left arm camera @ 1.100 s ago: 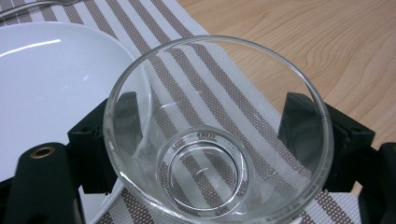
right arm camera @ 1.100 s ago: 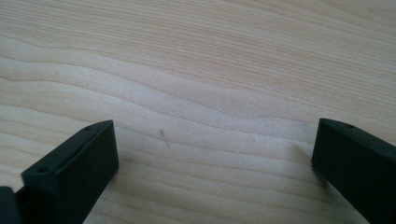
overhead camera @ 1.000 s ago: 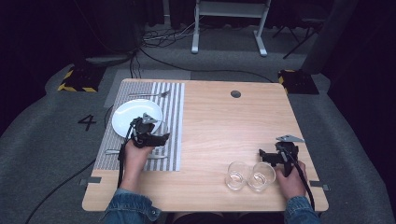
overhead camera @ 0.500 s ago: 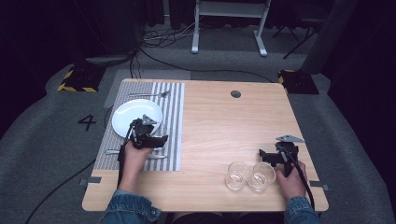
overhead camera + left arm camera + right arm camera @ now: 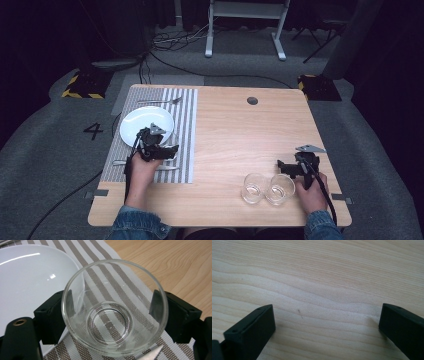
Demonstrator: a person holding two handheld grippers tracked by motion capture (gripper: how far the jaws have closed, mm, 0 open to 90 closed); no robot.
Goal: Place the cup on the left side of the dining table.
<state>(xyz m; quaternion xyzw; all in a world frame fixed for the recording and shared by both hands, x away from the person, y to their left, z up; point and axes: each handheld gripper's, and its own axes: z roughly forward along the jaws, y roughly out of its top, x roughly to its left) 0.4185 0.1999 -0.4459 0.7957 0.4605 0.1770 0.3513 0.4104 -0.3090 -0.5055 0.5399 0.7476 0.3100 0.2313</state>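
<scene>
A clear drinking glass [image 5: 112, 310] stands upright on the striped placemat [image 5: 100, 255], right beside the white plate [image 5: 25, 277]. My left gripper [image 5: 167, 151] has its two jaws on either side of the glass. The jaws have just been opening, and the pads look just clear of the glass wall. At the table's front right, my right gripper [image 5: 281, 167] hangs low over bare wood. Its jaws stand wide apart [image 5: 325, 315] with nothing between them.
Two more empty glasses [image 5: 253, 188] [image 5: 280, 188] stand side by side just left of the right hand. A fork [image 5: 160, 101] lies at the far end of the placemat [image 5: 185, 125]. Cutlery [image 5: 120, 162] lies beside the plate [image 5: 140, 122]. A metal tip [image 5: 152, 355] shows under the left jaws.
</scene>
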